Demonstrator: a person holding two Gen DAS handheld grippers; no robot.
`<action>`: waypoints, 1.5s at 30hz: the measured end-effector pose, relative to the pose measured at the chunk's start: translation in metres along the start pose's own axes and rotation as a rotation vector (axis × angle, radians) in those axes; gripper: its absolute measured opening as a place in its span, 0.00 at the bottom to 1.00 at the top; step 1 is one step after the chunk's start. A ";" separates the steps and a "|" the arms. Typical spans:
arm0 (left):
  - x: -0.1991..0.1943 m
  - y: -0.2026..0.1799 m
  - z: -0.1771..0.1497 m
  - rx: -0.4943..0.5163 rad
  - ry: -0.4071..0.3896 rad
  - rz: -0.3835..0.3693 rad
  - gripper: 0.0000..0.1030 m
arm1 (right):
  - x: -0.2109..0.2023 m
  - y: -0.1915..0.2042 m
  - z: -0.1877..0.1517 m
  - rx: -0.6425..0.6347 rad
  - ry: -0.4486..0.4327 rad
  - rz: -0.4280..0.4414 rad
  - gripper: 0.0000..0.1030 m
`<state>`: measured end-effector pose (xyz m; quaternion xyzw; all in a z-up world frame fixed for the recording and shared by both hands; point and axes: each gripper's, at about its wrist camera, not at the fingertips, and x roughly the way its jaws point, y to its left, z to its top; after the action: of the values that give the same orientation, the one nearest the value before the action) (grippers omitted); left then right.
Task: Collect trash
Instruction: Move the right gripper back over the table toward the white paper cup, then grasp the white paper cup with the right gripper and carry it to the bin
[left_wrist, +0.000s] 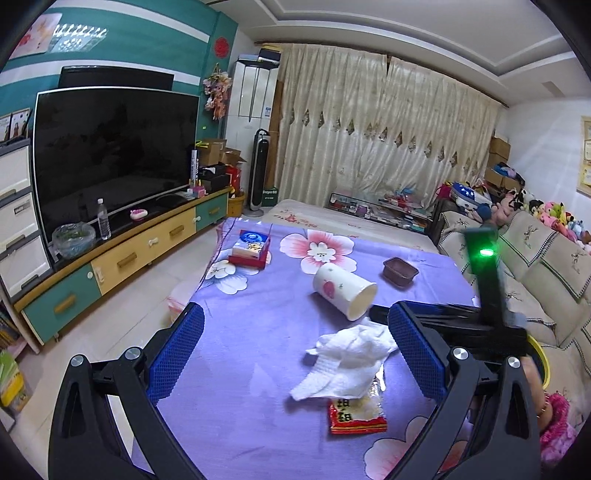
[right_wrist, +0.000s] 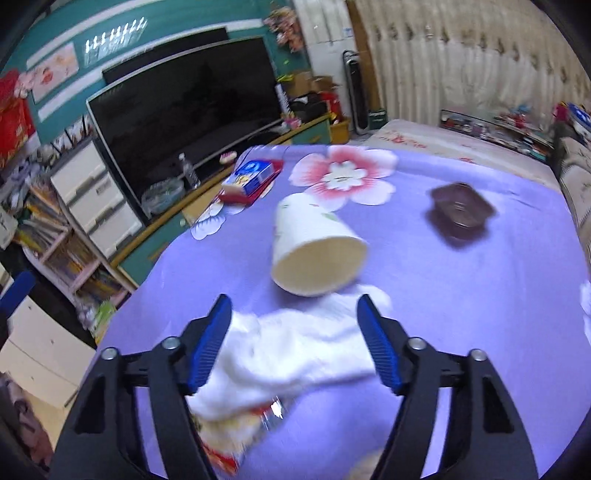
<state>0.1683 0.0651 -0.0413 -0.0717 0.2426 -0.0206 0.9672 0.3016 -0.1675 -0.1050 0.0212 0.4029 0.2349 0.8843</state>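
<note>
The right hand-held gripper (right_wrist: 293, 339), half open and empty, straddles the crumpled paper towel (right_wrist: 295, 354) before the tipped paper cup (right_wrist: 314, 243); next, it probably must close on it, while the left hand-held gripper (left_wrist: 295, 354) waits wide open.

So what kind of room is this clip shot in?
Most likely a home living room: a large television on a low cabinet with drawers, a sofa lined with soft toys, and full-length curtains across the far wall.
</note>
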 end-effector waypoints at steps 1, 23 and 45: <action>0.001 0.001 0.000 -0.003 0.002 0.001 0.95 | 0.008 0.003 0.003 -0.005 0.010 0.001 0.57; 0.015 -0.007 -0.009 0.000 0.035 -0.032 0.95 | -0.030 -0.009 0.016 -0.003 -0.116 -0.019 0.04; 0.044 -0.092 -0.029 0.124 0.137 -0.159 0.95 | -0.229 -0.239 -0.164 0.427 -0.199 -0.694 0.04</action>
<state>0.1929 -0.0324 -0.0732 -0.0290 0.2997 -0.1169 0.9464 0.1490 -0.5039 -0.1090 0.0894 0.3381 -0.1690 0.9215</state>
